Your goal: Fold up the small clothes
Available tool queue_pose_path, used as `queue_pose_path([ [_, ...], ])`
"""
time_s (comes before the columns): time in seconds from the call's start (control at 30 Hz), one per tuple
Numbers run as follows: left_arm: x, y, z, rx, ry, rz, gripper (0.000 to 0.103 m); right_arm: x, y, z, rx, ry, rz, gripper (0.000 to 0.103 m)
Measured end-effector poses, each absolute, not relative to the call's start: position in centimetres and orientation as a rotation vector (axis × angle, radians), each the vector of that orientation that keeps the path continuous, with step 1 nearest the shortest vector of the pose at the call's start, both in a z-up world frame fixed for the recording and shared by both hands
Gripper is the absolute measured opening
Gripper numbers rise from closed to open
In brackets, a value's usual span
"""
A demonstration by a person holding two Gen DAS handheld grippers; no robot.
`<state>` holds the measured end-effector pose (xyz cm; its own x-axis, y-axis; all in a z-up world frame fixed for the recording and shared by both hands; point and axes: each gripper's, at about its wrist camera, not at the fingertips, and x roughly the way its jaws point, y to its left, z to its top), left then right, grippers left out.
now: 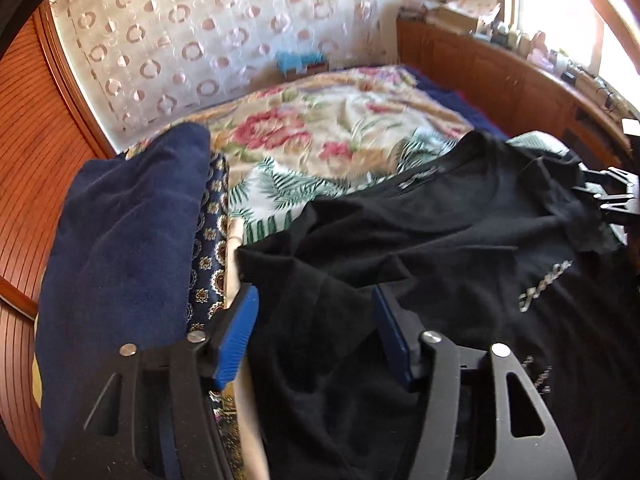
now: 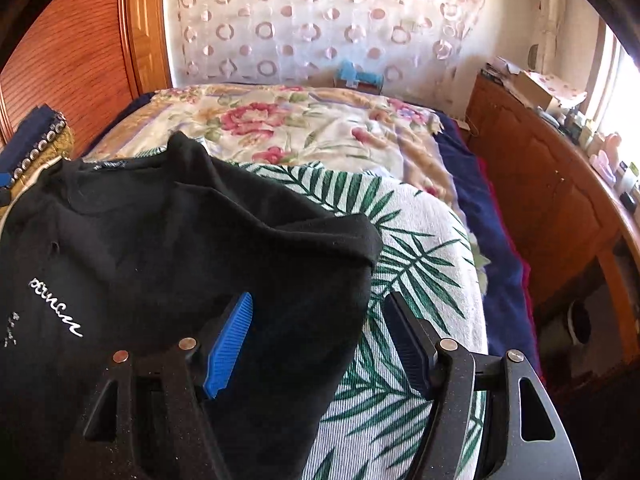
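A black T-shirt point(image 1: 440, 248) with white script lettering lies on the bed, neckline away from me, both sleeves folded inward. It also shows in the right wrist view point(image 2: 168, 248). My left gripper point(image 1: 316, 316) is open, its blue pads over the shirt's left folded sleeve, holding nothing. My right gripper point(image 2: 320, 320) is open over the shirt's right edge and the leaf-print cloth point(image 2: 416, 264), holding nothing. The right gripper's black frame point(image 1: 612, 196) shows at the right edge of the left wrist view.
A navy garment point(image 1: 128, 240) and a navy patterned cloth point(image 1: 210, 256) are stacked left of the shirt. A floral bedspread point(image 2: 312, 128) covers the bed. A wooden wardrobe point(image 1: 28, 184) stands left, a wooden cabinet point(image 2: 552, 200) with clutter right, a curtain point(image 2: 320, 20) behind.
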<state>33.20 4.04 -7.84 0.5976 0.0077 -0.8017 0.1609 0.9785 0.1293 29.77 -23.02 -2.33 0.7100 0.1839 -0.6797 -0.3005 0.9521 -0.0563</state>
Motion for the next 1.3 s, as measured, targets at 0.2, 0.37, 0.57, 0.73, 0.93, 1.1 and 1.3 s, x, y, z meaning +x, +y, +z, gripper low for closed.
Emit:
queue_pose_path([
  [0.2,35.2,3.8,-9.6,0.233,1.005,-0.064,0.040,30.6,-23.7,-1.3,-0.132,0.752,0.293,0.070],
  [0.37,36.6,3.3,-10.6,0.270,1.060,-0.055,0.041,31.0,-23.4,-1.5,-0.133,0.754,0.288,0.070],
  [0.57,37.0,3.2,-11.0,0.290,1.067,-0.051,0.045,31.5,-23.2,-1.7,-0.132,0.755,0.286,0.070],
  [0.73,36.4,3.7,-10.8,0.248,1.060,-0.087,0.011,31.6,-23.3,-1.7,-0.133,0.755,0.287,0.070],
  [0.93,34.2,5.6,-5.2,0.223,0.875,0.000,0.009,31.7,-23.2,-1.8,-0.135,0.755,0.285,0.071],
  [1.1,32.9,7.8,-2.5,0.197,0.823,0.022,0.009,31.7,-23.3,-1.8,-0.136,0.755,0.285,0.071],
  [1.3,32.2,8.1,-2.6,0.174,0.808,-0.003,0.009,31.9,-23.6,-1.9,-0.122,0.757,0.293,0.071],
])
